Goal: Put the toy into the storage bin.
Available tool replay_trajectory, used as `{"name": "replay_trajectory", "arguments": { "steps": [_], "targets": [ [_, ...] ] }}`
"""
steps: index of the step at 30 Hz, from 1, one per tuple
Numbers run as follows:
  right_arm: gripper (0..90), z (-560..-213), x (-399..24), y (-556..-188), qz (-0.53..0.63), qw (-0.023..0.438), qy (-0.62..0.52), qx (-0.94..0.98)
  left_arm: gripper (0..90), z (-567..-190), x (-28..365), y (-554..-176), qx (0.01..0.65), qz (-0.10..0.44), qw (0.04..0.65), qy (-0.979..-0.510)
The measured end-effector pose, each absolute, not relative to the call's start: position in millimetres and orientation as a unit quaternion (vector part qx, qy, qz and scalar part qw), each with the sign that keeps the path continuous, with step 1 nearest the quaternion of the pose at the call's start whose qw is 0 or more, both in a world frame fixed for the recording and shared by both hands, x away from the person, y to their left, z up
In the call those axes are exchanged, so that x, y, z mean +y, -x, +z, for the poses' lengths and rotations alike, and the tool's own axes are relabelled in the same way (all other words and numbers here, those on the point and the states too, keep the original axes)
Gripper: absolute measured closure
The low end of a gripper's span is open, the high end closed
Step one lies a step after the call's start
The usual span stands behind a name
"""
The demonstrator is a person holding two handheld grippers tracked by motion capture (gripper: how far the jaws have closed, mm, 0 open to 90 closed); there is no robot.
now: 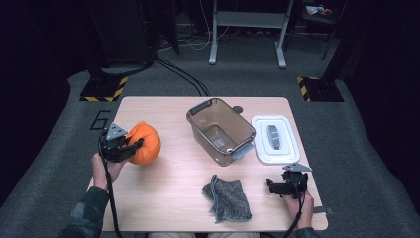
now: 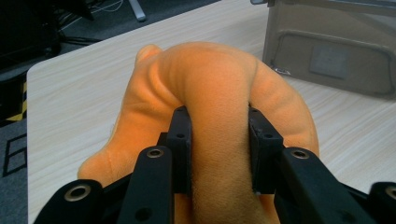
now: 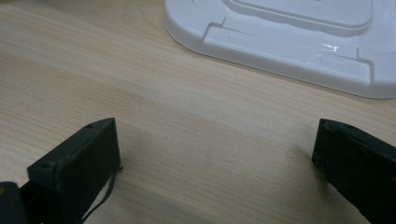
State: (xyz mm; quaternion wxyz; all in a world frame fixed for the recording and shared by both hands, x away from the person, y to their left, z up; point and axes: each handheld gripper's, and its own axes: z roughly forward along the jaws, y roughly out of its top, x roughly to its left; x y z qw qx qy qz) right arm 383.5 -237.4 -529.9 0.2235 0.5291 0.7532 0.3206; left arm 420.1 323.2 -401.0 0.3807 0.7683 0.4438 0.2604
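Left gripper view: left gripper [image 2: 219, 140] clamped on a fold of the soft orange plush cloth [image 2: 210, 88], pinched between its 2 jaws | cloth near the wooden desk's [image 1: 163, 183] left edge | right gripper [image 3: 215, 158] jaws apart, over bare desk near the right edge, by the white plastic lid [image 3: 289, 42].

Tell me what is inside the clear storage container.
The clear storage container looks empty: its bare bottom shows through, with a pale label-like patch. Its near wall and grey latch blur a strip of the floor. Its white lid lies beside it.
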Motion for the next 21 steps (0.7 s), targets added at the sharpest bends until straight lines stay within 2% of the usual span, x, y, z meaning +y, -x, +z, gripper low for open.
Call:
{"name": "replay_trajectory", "arguments": {
  "steps": [21],
  "targets": [
    [0.2, -529.9, -237.5, -383.6, 0.321, 0.224, -0.529, 0.753, 67.0, -369.9, 303.2, -444.7, 0.426, 0.272, 0.386, -0.772]
  ]
}}
